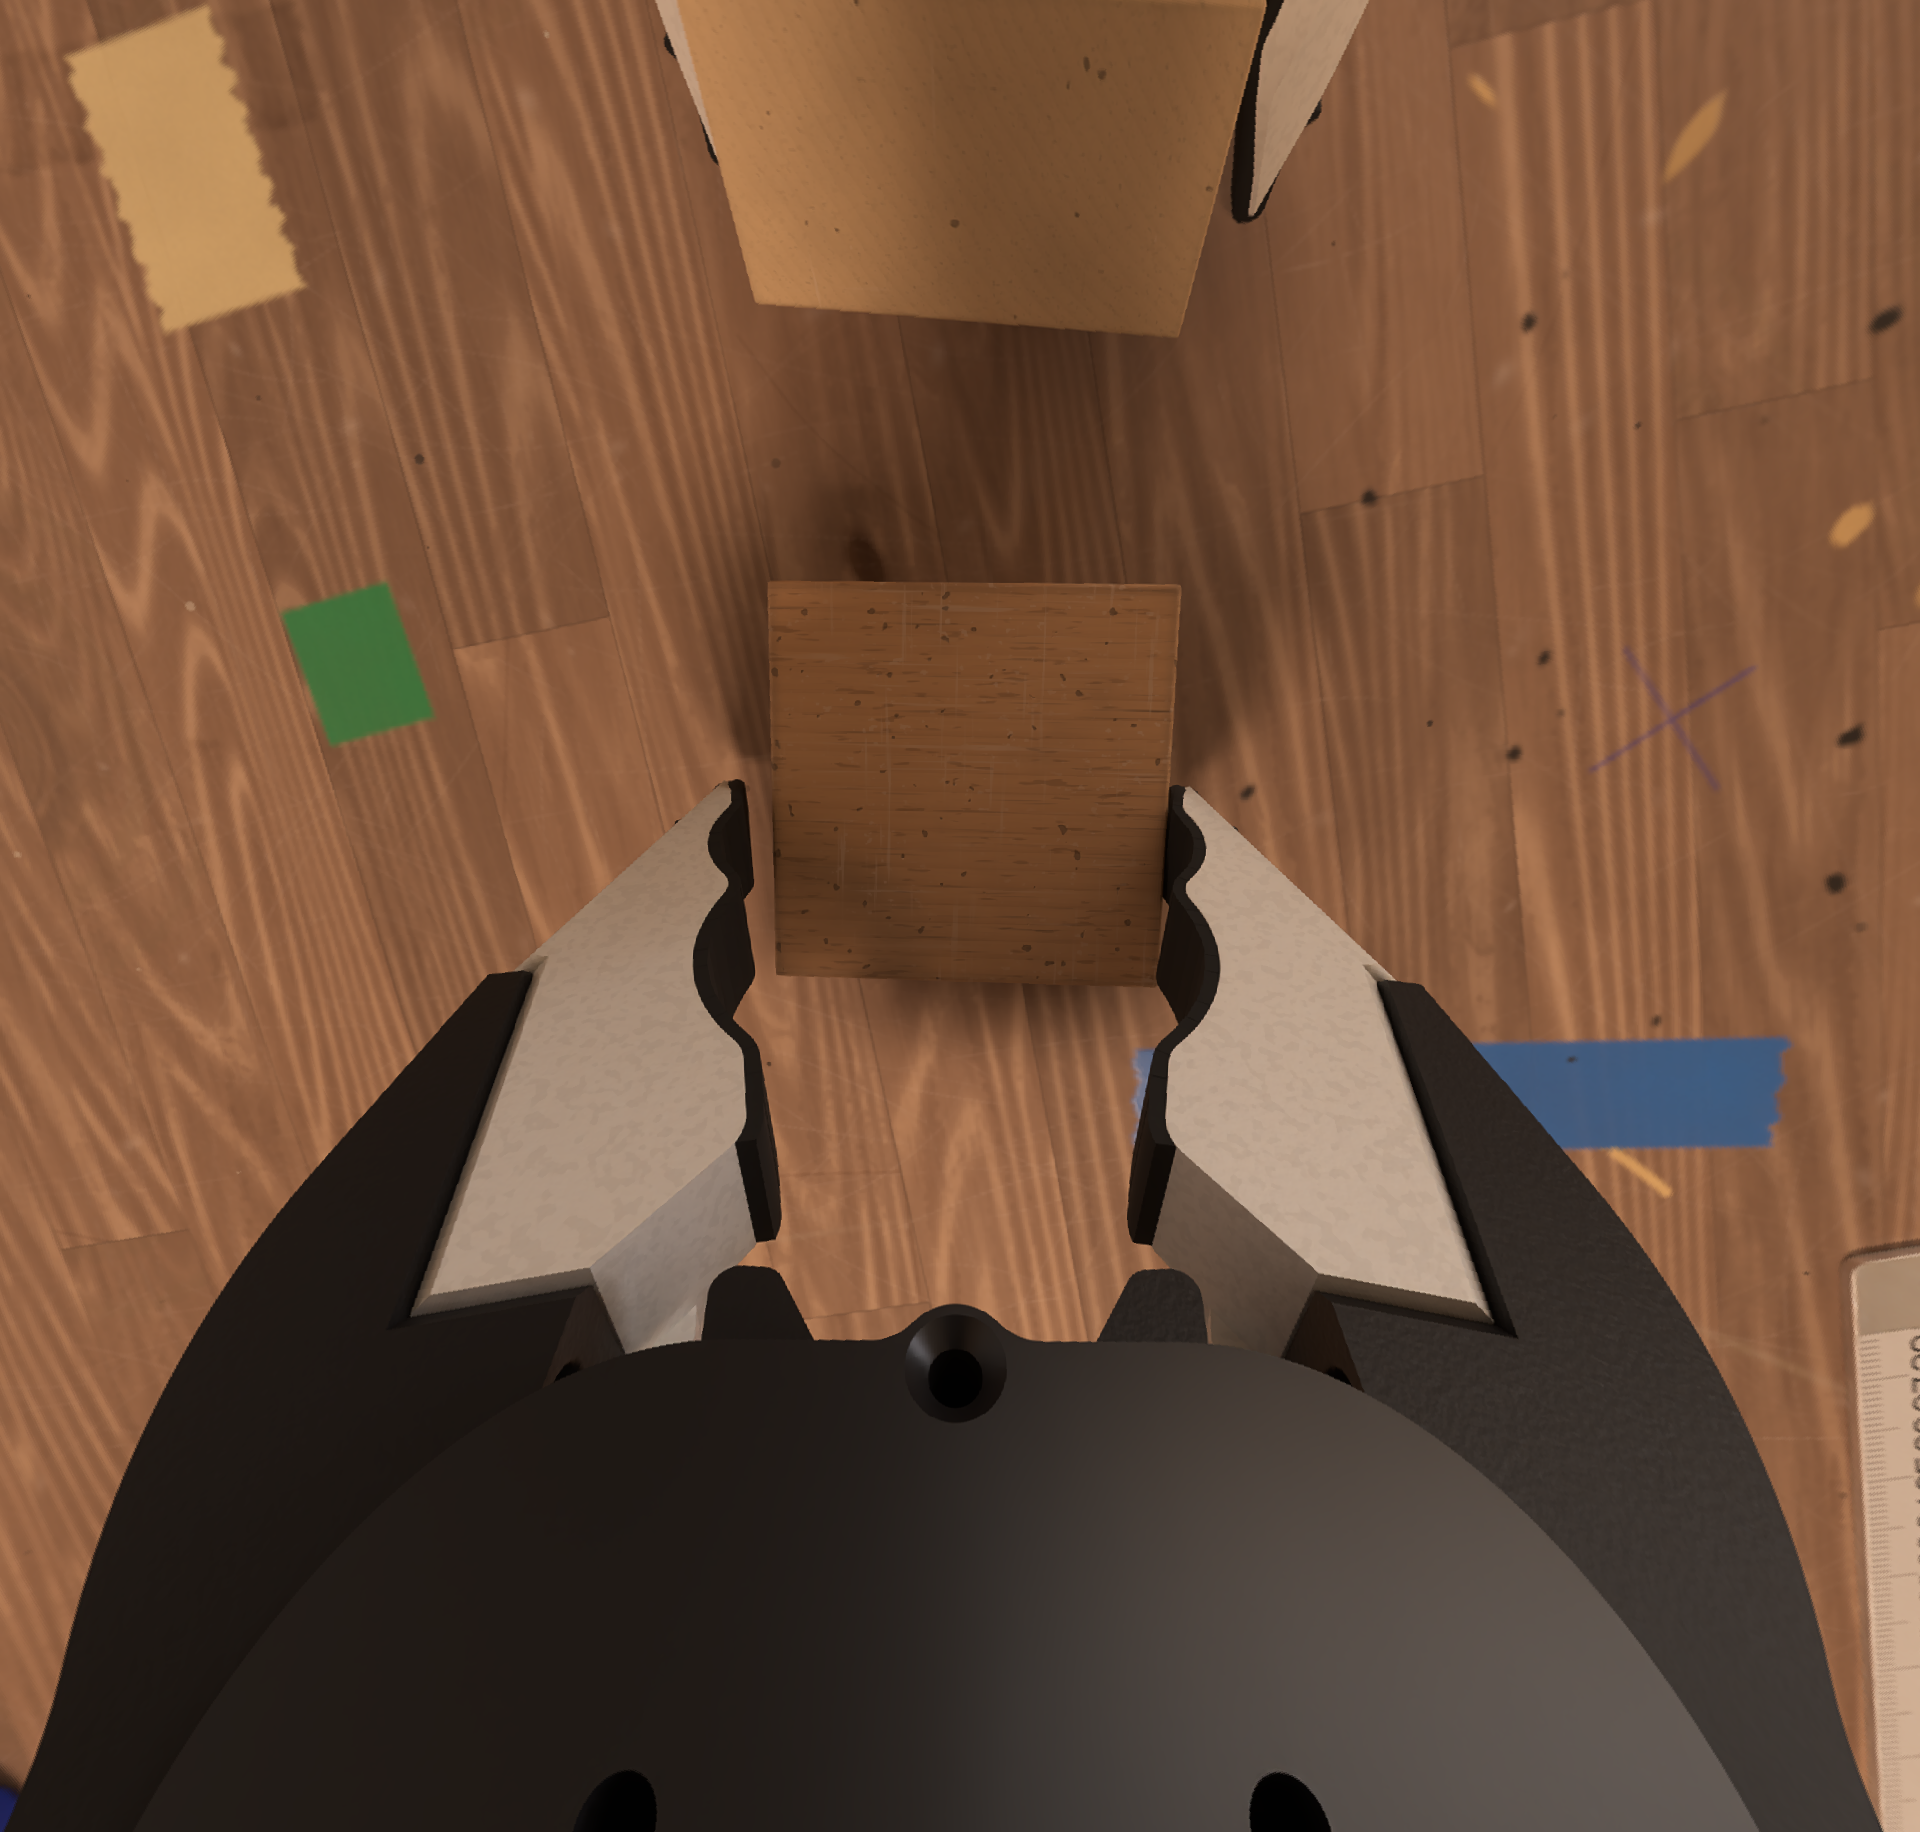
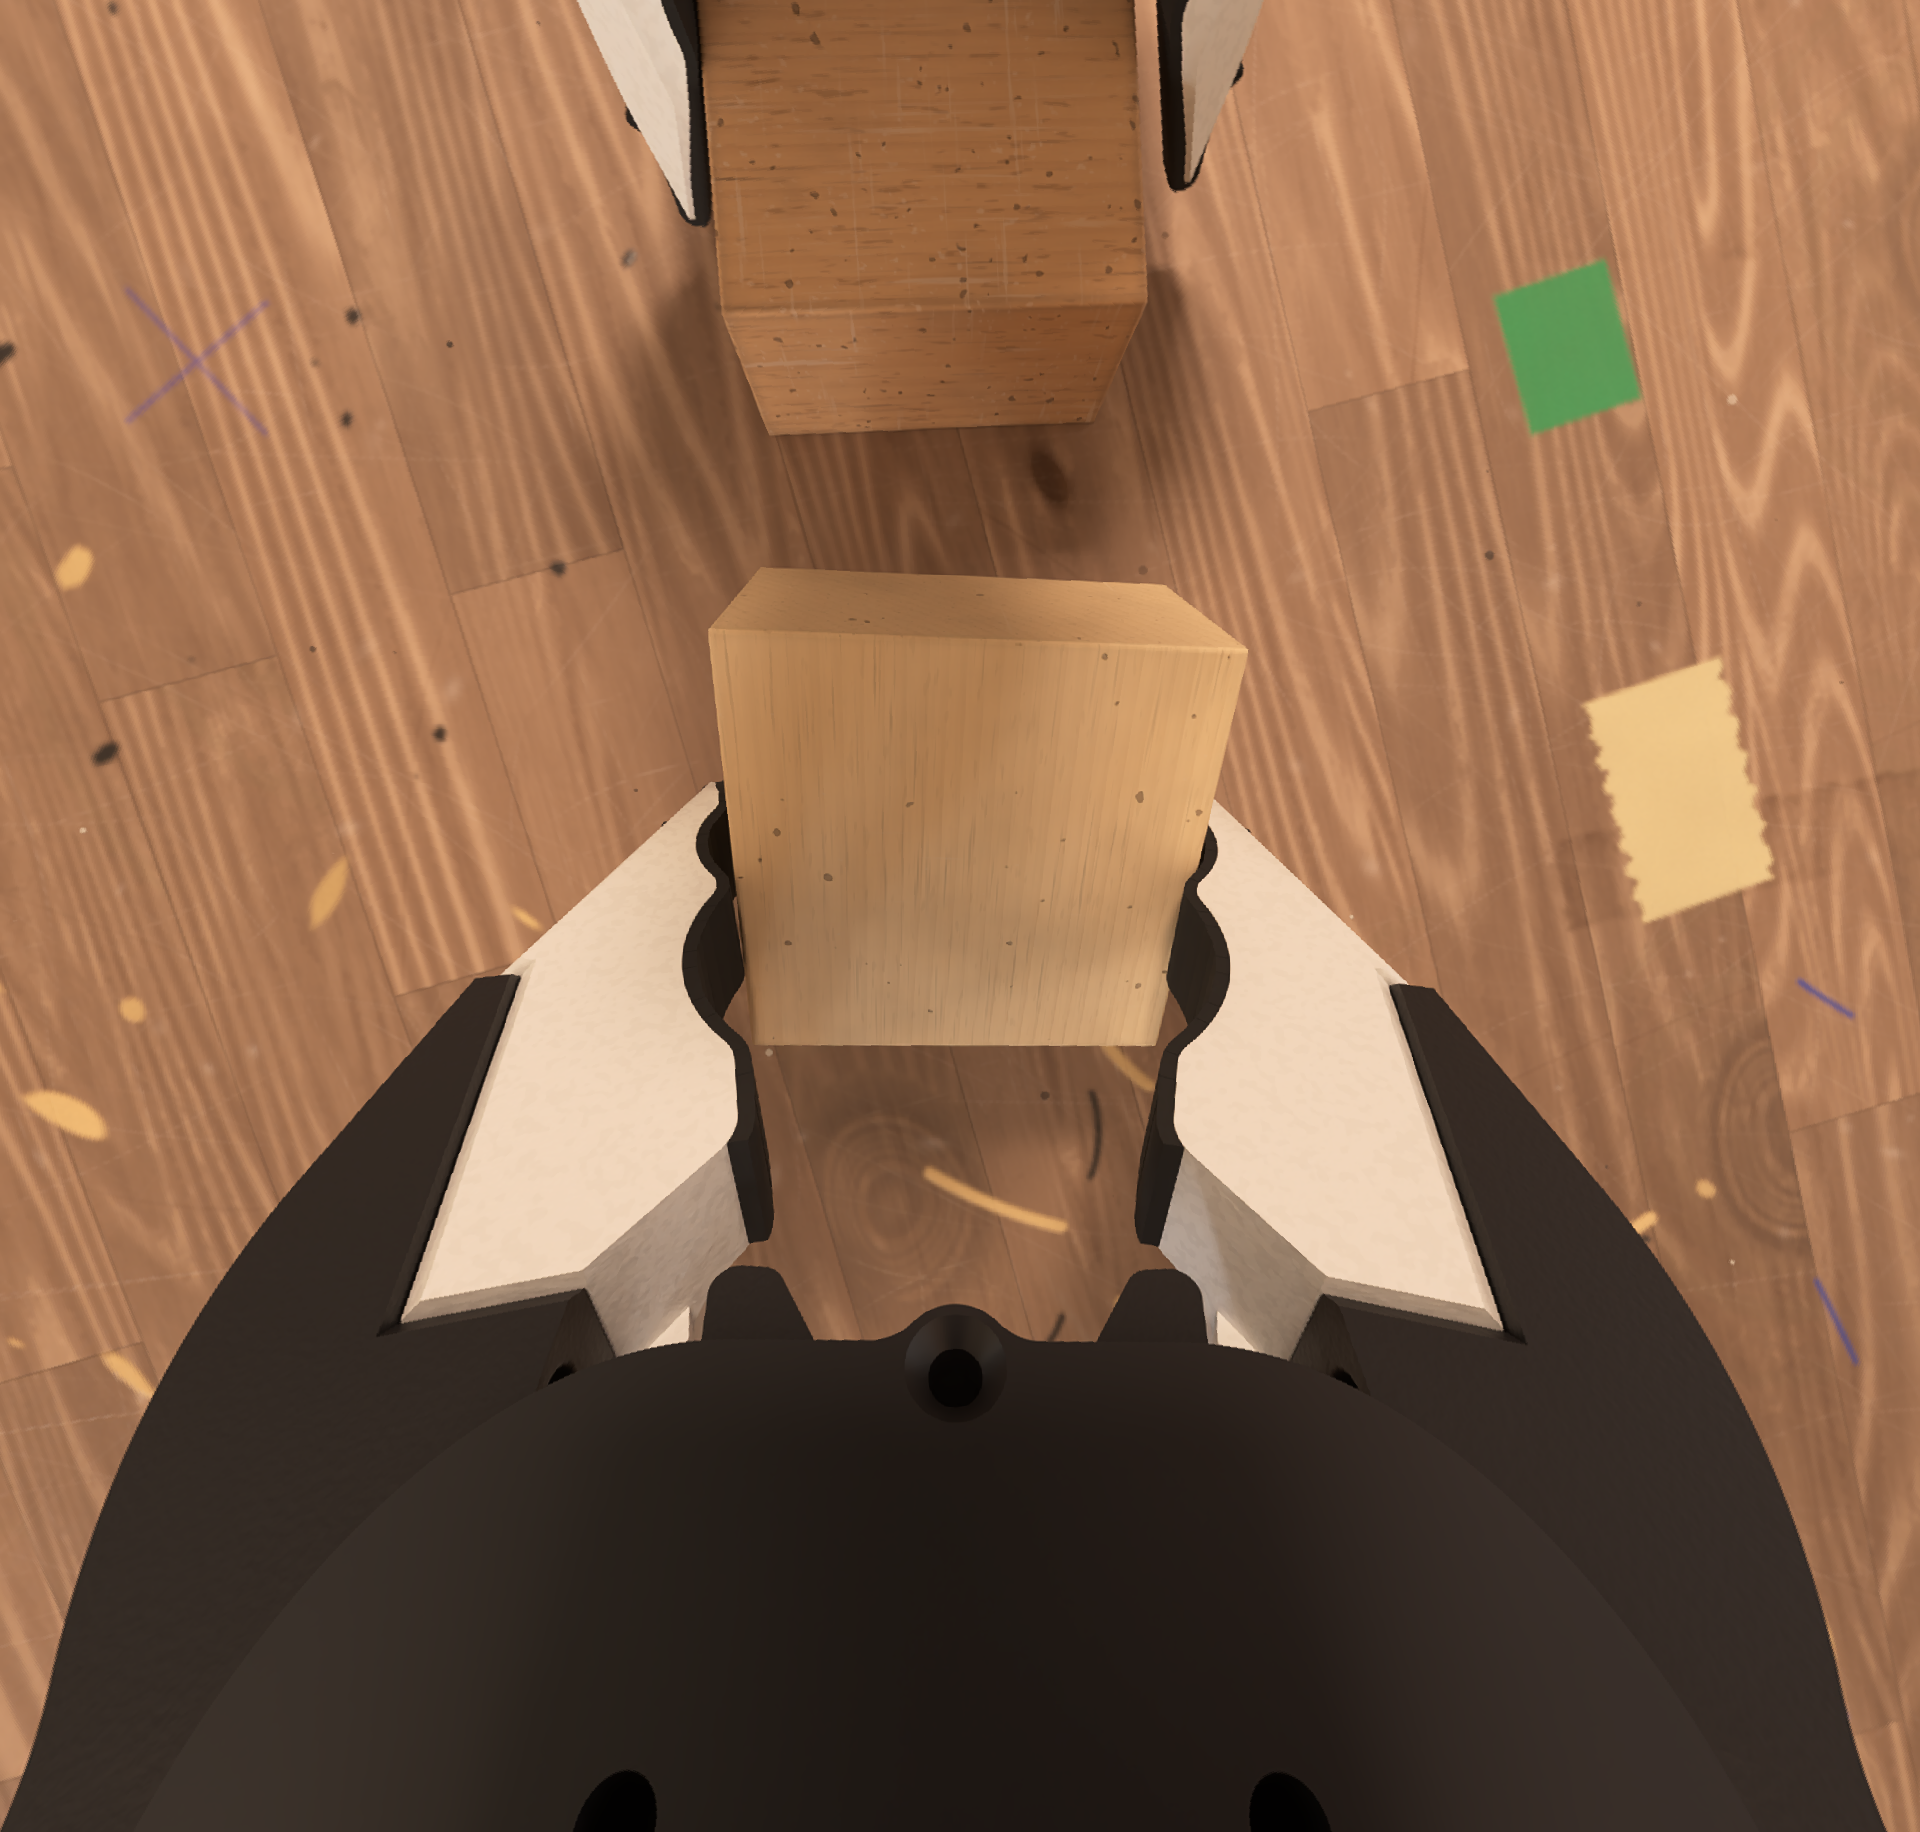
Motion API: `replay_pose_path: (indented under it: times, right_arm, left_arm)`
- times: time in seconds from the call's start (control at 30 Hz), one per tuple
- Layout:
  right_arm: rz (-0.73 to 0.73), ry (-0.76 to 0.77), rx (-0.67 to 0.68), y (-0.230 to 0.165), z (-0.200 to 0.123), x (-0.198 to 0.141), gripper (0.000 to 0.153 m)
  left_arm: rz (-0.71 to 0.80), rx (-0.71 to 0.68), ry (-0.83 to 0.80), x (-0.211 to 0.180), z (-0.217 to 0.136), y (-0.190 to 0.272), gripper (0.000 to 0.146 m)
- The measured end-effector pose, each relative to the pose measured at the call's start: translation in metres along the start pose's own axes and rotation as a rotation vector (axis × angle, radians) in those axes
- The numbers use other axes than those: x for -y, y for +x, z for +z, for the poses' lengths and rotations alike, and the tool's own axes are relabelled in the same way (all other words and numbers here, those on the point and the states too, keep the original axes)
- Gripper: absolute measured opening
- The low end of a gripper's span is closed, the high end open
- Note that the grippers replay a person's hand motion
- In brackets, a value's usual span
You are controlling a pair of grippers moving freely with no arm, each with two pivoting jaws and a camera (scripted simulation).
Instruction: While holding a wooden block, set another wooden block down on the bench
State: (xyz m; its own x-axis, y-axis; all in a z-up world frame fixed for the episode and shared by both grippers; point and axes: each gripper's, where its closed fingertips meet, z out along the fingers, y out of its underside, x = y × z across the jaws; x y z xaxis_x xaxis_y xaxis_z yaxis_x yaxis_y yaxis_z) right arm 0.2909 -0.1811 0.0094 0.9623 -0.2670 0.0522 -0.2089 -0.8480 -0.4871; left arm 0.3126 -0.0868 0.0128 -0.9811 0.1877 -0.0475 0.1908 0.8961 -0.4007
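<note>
The left gripper is pointing down at the bench. A dark brown block is sitting between its two fingers. The left finger has a thin gap beside the block. The right finger looks like it is touching, but I cannot tell for sure. So the fingers are a little open around the block, not squeezing hard. The block looks like it is sitting on the bench already, with a soft shadow right under it.

The right gripper is squeezing a pale block between its fingers. Both pads are pressing on the block's sides. This block looks like it is being held up in the air.

Just ahead of each gripper is the other one with its block. Farther out to the sides are a green patch, a tan scrap, some blue tape, and a ruler at the edge.

I think the putting-down step is almost done. Next, the left gripper should be opening wider and lifting straight up, so it is not bumping the dark block. The right gripper should be holding on tight the whole time.
</note>
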Motion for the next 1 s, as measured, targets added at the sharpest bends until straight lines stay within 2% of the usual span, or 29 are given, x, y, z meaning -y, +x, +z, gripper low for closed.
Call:
replay_pose_path:
  times: [1.0]
  right_arm:
    - [0.0, -0.015, 0.033, -0.0004, 0.0016, 0.0015, 0.084]
  left_arm:
    - [-0.003, -0.045, -0.125, -0.0037, 0.0032, -0.0033, 0.078]
